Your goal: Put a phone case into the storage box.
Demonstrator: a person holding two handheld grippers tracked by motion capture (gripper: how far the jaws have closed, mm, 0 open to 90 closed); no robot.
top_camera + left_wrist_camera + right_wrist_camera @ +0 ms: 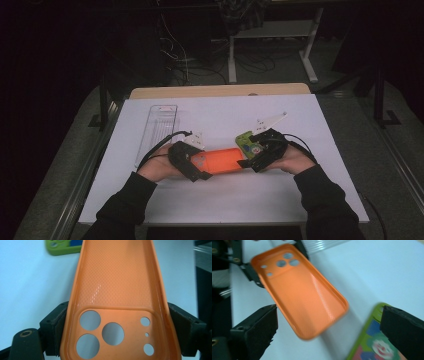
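From above: orange phone case [222, 161] lay near the middle of the tabletop [220, 200], toward its near edge, left gripper [187, 162] clamped on one end, right gripper [260, 152] at the other end beside a green case [246, 142].

Along the left gripper: pads [56, 325] squeezed both long rims at the camera-hole end [110, 333].

Along the right gripper: jaws spread wide, nothing between them, orange case [299, 290] lifted ahead. Probably light, rubbery, bendy; best gripped across the rims.
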